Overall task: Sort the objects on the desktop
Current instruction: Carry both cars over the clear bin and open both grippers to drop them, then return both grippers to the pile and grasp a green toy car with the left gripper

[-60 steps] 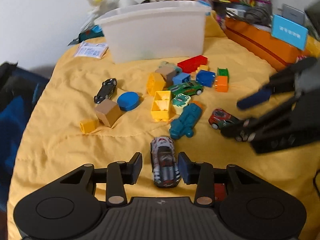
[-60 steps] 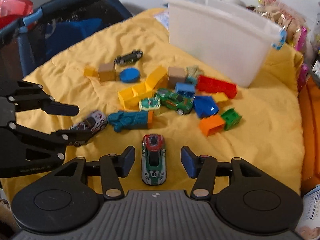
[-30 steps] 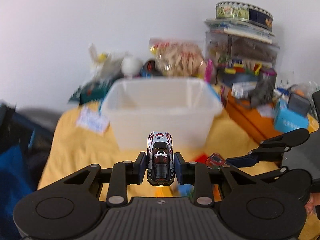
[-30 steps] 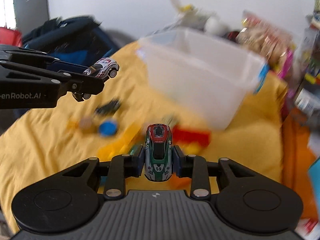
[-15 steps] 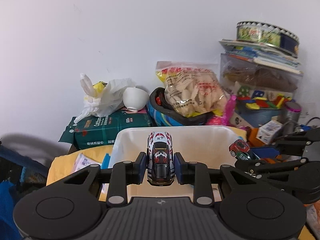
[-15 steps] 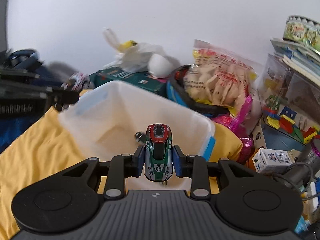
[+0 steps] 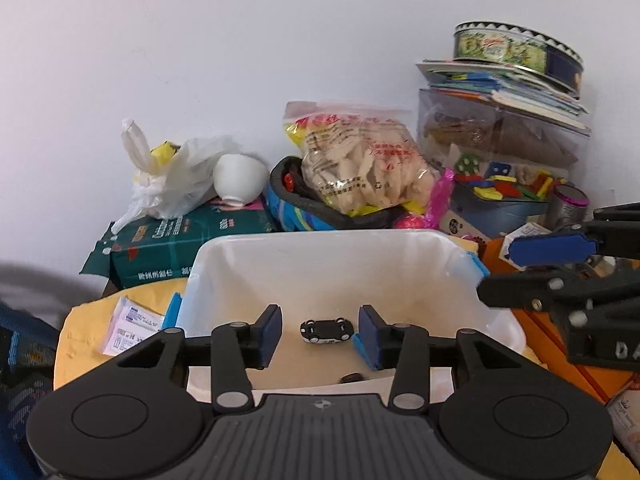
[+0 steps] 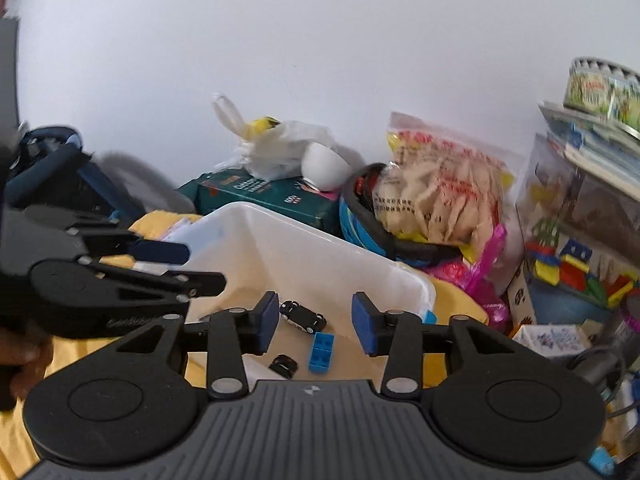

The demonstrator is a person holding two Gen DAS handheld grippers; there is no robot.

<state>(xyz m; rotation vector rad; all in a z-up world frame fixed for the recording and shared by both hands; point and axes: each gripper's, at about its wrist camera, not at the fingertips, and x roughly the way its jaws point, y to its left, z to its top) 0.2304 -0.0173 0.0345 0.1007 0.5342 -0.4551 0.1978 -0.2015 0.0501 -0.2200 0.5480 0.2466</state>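
Over the white bin (image 7: 496, 320) we have just spread both the left gripper (image 7: 318, 334) and right gripper (image 8: 314, 324), now empty, so their two toy cars have dropped out, one car (image 7: 326, 330) lying on its floor.

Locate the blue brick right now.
In the right wrist view the blue brick lies on the floor of the white bin, just below-right of an overturned toy car and right of a second dark car.
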